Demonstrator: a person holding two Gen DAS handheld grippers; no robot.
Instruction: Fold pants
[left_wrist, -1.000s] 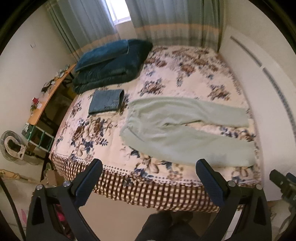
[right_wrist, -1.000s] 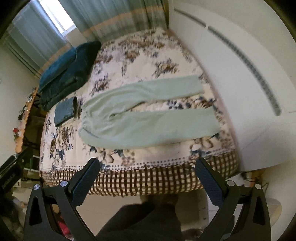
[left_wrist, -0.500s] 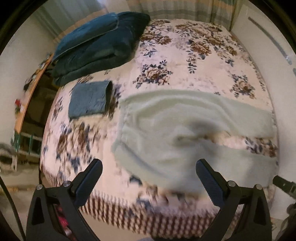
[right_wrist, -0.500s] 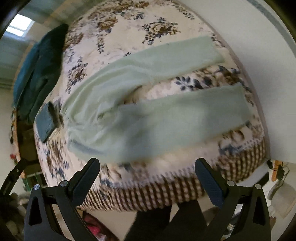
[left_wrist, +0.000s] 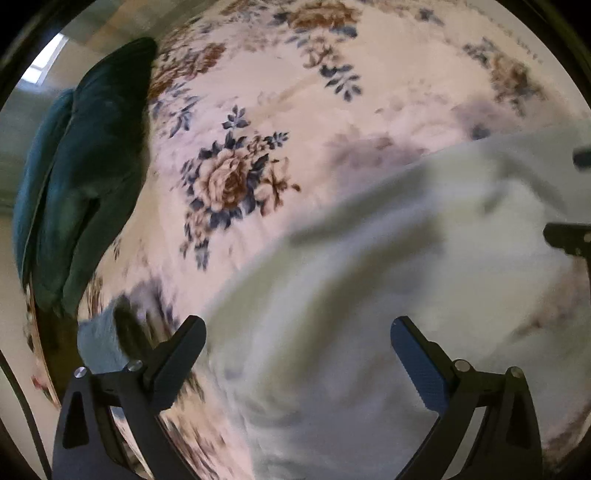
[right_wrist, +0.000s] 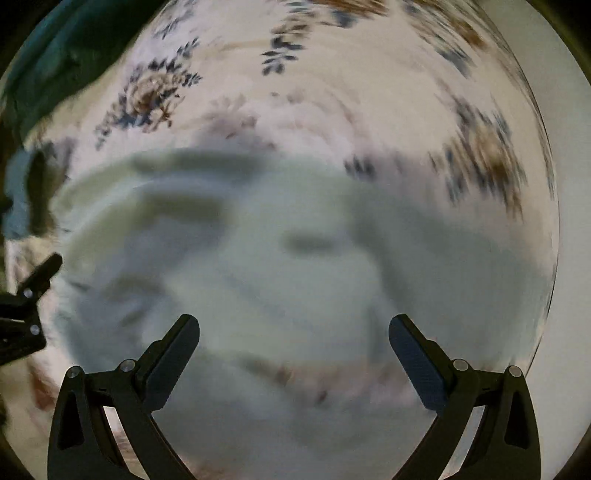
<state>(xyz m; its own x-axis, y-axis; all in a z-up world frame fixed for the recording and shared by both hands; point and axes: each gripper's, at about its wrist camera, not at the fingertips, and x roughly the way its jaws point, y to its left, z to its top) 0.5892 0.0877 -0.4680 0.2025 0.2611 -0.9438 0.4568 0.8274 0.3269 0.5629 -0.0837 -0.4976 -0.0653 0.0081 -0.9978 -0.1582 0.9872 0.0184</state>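
Pale green pants lie spread flat on the floral bedspread, blurred by motion. My left gripper hovers open just above their waist end, nothing between its fingers. In the right wrist view the pants fill the middle of the frame, and my right gripper is open close above the legs, near the gap between them. The tip of the right gripper shows at the right edge of the left wrist view, and the left gripper shows at the left edge of the right wrist view.
A dark teal folded blanket lies at the far left of the bed. A small folded blue garment sits just left of the pants' waist, also seen as a blue garment in the right wrist view. A white wall borders the bed's right side.
Both grippers have dropped from beyond the foot of the bed to close above the pants, which now fill the views. Both stay open.
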